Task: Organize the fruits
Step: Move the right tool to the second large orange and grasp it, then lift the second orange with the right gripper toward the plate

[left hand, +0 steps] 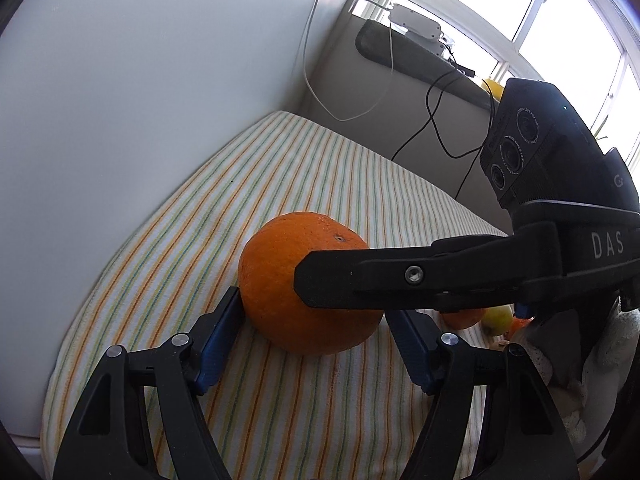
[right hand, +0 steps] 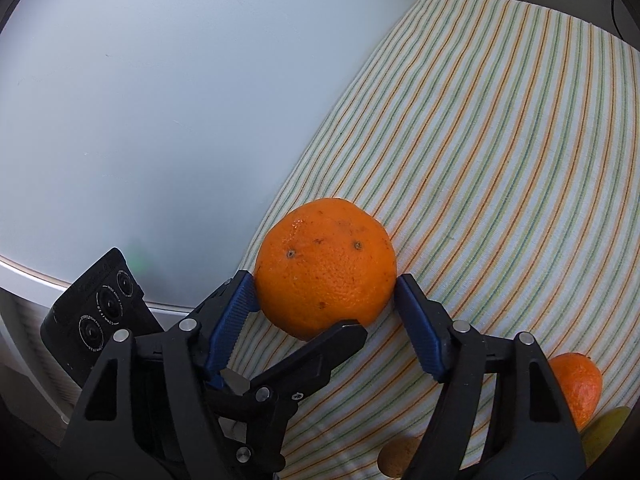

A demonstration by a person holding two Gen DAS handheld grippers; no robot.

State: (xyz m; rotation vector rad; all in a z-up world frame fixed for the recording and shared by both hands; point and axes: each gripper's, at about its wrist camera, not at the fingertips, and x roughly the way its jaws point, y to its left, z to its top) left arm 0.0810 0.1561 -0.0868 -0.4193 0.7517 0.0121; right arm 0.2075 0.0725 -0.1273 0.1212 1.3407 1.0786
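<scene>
A large orange (left hand: 296,280) rests on a striped cloth (left hand: 260,184). It also shows in the right wrist view (right hand: 326,266). My left gripper (left hand: 314,316) is open, with its blue pads on either side of the orange's near half. My right gripper (right hand: 326,296) also has its pads at both sides of the orange and appears shut on it. In the left wrist view one right finger (left hand: 360,280) crosses in front of the orange. More fruit lies to the right: a small orange (right hand: 578,384), a yellow-green fruit (left hand: 498,318) and a brownish fruit (right hand: 398,456).
The striped cloth (right hand: 500,140) covers a raised surface beside a white wall (left hand: 140,100). A grey ledge (left hand: 412,60) under the window holds a white device, cables and a yellow fruit (left hand: 494,89).
</scene>
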